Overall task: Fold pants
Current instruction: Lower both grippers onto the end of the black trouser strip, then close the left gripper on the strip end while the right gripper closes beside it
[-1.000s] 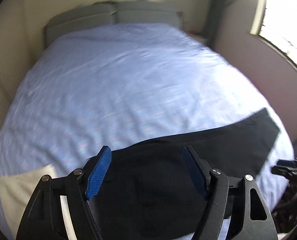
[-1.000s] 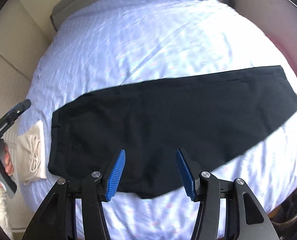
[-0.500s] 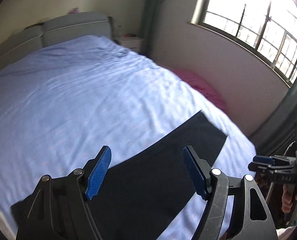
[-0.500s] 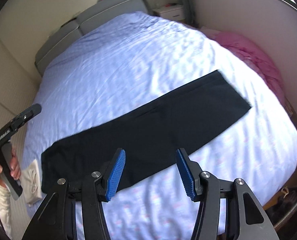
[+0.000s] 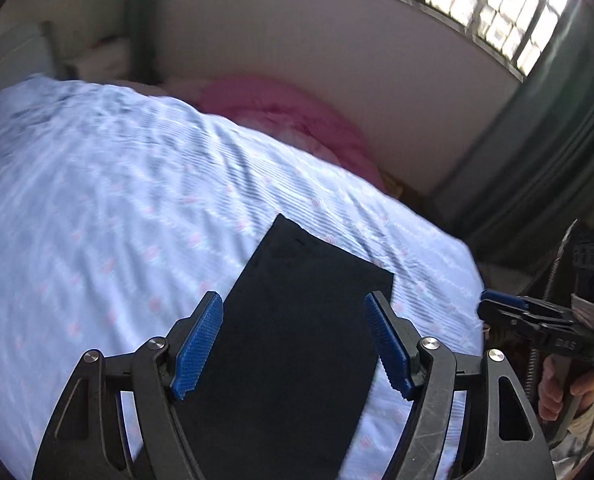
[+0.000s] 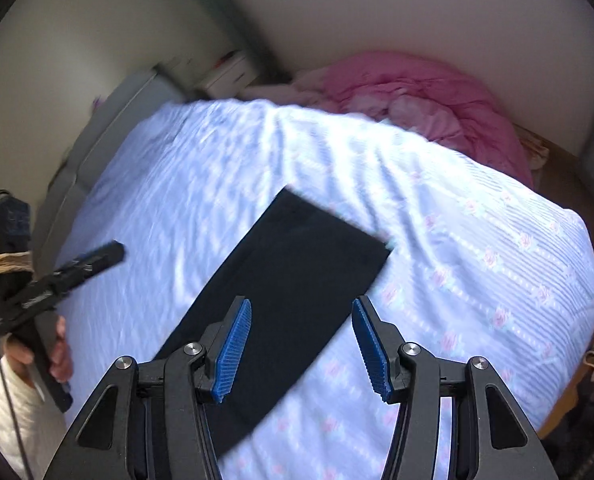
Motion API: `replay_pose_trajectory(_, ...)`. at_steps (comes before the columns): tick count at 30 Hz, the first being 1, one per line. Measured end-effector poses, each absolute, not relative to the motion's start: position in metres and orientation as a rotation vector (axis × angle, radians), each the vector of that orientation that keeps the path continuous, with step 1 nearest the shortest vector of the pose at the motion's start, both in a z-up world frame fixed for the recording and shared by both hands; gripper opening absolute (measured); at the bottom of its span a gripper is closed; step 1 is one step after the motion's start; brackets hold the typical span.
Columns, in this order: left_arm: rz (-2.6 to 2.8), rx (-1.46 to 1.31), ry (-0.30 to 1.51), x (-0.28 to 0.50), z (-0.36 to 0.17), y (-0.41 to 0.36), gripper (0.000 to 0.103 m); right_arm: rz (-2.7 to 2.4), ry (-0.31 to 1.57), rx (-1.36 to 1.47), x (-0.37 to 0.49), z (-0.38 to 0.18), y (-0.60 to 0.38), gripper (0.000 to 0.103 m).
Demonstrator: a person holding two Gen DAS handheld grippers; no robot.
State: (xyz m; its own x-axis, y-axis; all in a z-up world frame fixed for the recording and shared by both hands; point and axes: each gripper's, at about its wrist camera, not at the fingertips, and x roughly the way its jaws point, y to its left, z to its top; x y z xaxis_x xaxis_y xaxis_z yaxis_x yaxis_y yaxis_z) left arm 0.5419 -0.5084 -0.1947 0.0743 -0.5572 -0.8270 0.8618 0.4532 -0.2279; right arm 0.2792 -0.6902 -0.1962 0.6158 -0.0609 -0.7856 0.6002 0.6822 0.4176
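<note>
Black pants [image 5: 297,320] lie flat on the light blue bed [image 5: 97,200], their leg hem pointing toward the far right edge of the mattress. My left gripper [image 5: 293,298] hovers over the leg near the hem. Its jaws are closing, spread about as wide as the leg, with nothing pressed between the blue pads. In the right wrist view the same pants [image 6: 297,264] run diagonally, and my right gripper [image 6: 301,304] hangs open above them, empty. Each gripper shows in the other's view, the right gripper [image 5: 497,308] at the right edge, the left gripper [image 6: 97,256] at the left, each held by a hand.
A pink quilt [image 6: 417,96] is heaped on the floor between the bed and the wall. A barred window [image 5: 477,8] and a dark green curtain [image 5: 557,160] stand to the right. The grey headboard [image 6: 109,132] and a white nightstand [image 6: 225,72] are at the far end.
Both grippers have swept along the pants from the waist end to the leg hem and rolled. The cream folded garment has left view; the window and pink quilt have come in.
</note>
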Motion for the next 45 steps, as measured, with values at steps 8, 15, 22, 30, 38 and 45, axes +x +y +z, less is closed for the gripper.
replay_pose_trajectory(8, -1.179, 0.548, 1.137, 0.557, -0.275, -0.618, 0.059, -0.46, 0.852, 0.858, 0.292, -0.272, -0.736, 0.054)
replay_pose_trajectory(15, -1.142, 0.652, 1.197, 0.576, -0.319, -0.656, 0.05, -0.47, 0.856, 0.934, 0.298, -0.309, -0.755, 0.051)
replay_pose_trajectory(22, -1.104, 0.64, 1.255, 0.588, -0.343, -0.652, 0.05, -0.454, 0.871, 1.013, 0.308, -0.336, -0.764, 0.049)
replay_pose_trajectory(30, -1.122, 0.589, 1.316, 0.595, -0.354, -0.639, 0.03, -0.425, 0.898, 1.062, 0.319, -0.356, -0.77, 0.03)
replay_pose_trajectory(38, -1.166, 0.55, 1.248, 0.6, -0.33, -0.617, 0.003, -0.425, 0.869, 1.045, 0.327, -0.339, -0.771, 0.008)
replay_pose_trajectory(45, -1.139, 0.637, 1.27, 0.612, -0.345, -0.627, 0.003, -0.461, 0.88, 1.035, 0.345, -0.338, -0.779, 0.008)
